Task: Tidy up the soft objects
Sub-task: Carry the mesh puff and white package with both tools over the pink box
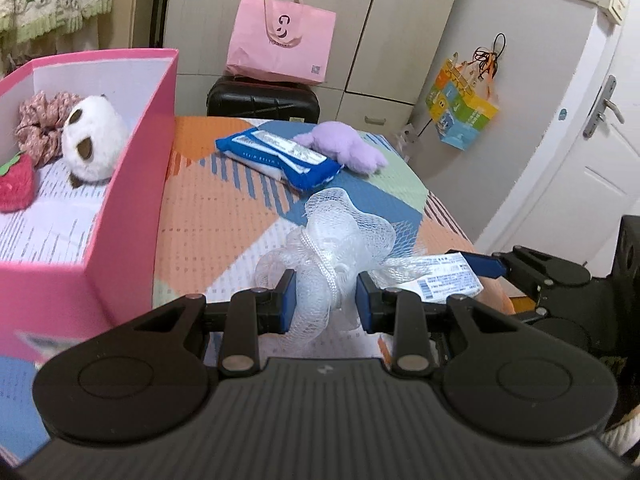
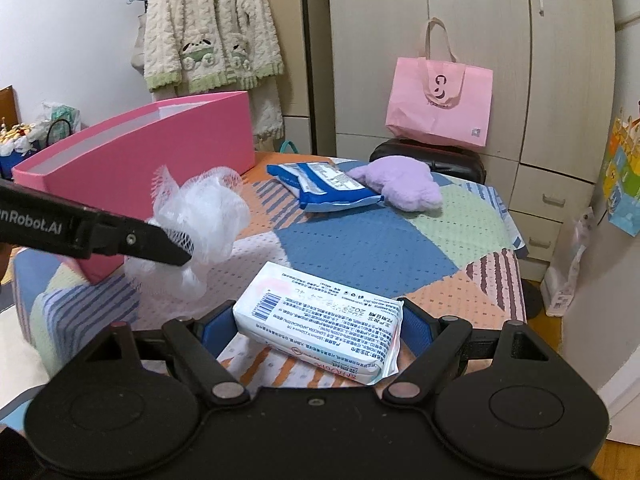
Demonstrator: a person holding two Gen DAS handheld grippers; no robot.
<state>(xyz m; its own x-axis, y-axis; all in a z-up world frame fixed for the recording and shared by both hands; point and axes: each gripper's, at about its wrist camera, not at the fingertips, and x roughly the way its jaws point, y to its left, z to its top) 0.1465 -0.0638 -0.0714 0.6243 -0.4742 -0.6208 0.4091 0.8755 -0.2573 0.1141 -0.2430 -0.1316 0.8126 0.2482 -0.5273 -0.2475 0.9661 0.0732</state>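
My left gripper (image 1: 326, 280) is shut on a white mesh bath pouf (image 1: 340, 224), held above the patchwork bedspread (image 1: 224, 216) just right of the pink box (image 1: 132, 184). In the box lie a panda plush (image 1: 94, 140), a floral scrunchie (image 1: 40, 120) and a red knitted strawberry (image 1: 14, 184). My right gripper (image 2: 316, 308) is shut on a white tissue pack (image 2: 320, 316), its blue pads pressing both sides. A blue wipes pack (image 2: 328, 188) and a purple plush (image 2: 400, 186) lie farther back on the bedspread. The pouf (image 2: 208, 216) hangs at the left gripper (image 2: 176, 252) in the right wrist view.
A pink tote bag (image 1: 280, 36) stands on a black suitcase (image 1: 262, 98) behind the bed, against the wardrobe (image 2: 472, 40). A fluffy cardigan (image 2: 208, 28) hangs at the back left. A white door (image 1: 592, 152) is on the right.
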